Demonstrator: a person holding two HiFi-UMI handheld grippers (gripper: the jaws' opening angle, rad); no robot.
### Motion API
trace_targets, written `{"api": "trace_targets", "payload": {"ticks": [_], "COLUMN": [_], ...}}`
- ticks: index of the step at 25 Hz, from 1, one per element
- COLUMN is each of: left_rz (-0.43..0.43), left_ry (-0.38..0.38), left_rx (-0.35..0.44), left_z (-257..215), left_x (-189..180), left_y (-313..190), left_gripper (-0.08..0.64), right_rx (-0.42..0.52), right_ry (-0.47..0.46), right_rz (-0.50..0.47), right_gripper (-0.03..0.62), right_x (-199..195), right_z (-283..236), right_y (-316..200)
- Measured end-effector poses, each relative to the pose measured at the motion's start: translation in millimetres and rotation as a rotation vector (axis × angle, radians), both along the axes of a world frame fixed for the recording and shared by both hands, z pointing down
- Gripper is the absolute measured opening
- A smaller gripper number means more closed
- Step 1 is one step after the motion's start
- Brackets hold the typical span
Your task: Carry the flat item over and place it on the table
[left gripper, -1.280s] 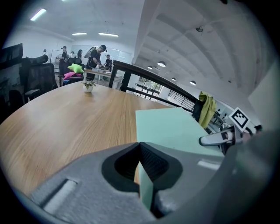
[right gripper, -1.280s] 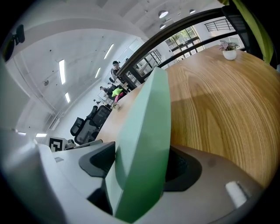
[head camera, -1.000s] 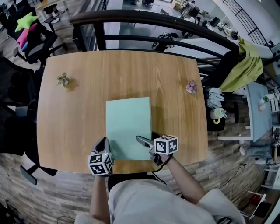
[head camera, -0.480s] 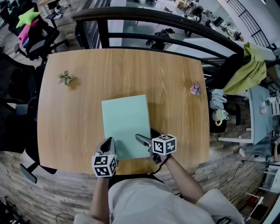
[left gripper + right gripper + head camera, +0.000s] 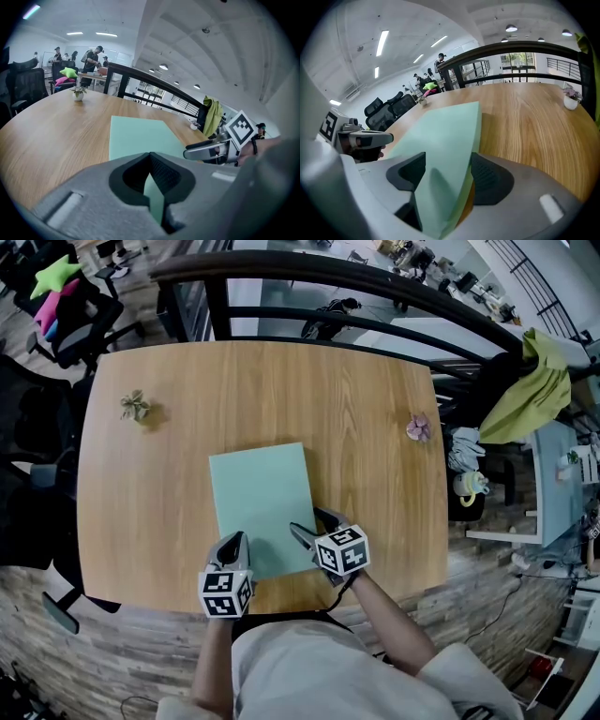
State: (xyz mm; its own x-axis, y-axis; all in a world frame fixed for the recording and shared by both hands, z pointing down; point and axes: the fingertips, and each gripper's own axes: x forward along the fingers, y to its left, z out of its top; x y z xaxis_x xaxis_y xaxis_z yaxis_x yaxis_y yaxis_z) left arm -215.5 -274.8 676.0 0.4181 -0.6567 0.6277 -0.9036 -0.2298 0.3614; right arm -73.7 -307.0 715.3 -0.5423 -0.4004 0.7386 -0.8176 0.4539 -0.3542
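Since a second ago the green sheet [image 5: 262,507] has slid a little toward the left of the table [image 5: 375,409] and turned slightly, and the right gripper has rolled at the wrist.

At the far left a small plant [image 5: 135,407] stands well clear of the work. The left gripper [image 5: 232,542] is pinched on the sheet's near left corner, with its pads pressed onto the thin edge. The sheet lies lengthwise on the wood in front of the person. Its far end appears to rest on the table, and its near edge seems slightly lifted. The right gripper [image 5: 307,521] straddles the near right corner. Its jaws are spread with the sheet between them and have just been closing, but the pads do not look pressed on it. Another small plant [image 5: 416,427] sits well apart at the right.

The sheet looks all but placed. To finish cleanly, both near corners should probably come down together so the sheet does not twist further. Each gripper should then open fully before drawing straight back toward the person. A jaw that drags could pull the light sheet off the near edge.
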Motion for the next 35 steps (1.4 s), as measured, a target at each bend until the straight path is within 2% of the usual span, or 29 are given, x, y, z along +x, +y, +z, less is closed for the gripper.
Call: {"api": "trace_targets", "payload": {"ticks": [6, 7, 10, 13, 18, 31, 35], "left_rz": [0.01, 0.014, 0.022, 0.026, 0.048, 0.075, 0.074], "left_ry": [-0.005, -0.007, -0.015, -0.021, -0.034, -0.056, -0.06], "left_rx": [0.006, 0.009, 0.017, 0.026, 0.047, 0.07, 0.087], "left_z": [-5, -7, -10, -13, -21, -37, -42], "left_x": [3, 5, 11, 21, 38, 90, 106], "left_y": [2, 3, 8, 14, 27, 81, 94], "left_gripper": [0.0, 0.0, 0.0, 0.0, 0.0, 0.0, 0.0], "right_rx": [0.036, 0.046, 0.08, 0.116, 0.192, 0.263, 0.329], "right_ry": [0.017, 0.025, 0.05, 0.076, 0.138, 0.159, 0.166], "right_rz": [-0.003, -0.005, -0.009, -0.028, -0.057, -0.044, -0.057], "right_gripper": [0.304, 0.287, 0.162, 0.071, 0.012, 0.011, 0.011], "right_x": [5, 7, 15, 24, 36, 84, 94], "right_z": [-8, -10, -17, -21, -28, -44, -59], "right_y": [4, 6, 14, 24, 41, 93, 107]}}
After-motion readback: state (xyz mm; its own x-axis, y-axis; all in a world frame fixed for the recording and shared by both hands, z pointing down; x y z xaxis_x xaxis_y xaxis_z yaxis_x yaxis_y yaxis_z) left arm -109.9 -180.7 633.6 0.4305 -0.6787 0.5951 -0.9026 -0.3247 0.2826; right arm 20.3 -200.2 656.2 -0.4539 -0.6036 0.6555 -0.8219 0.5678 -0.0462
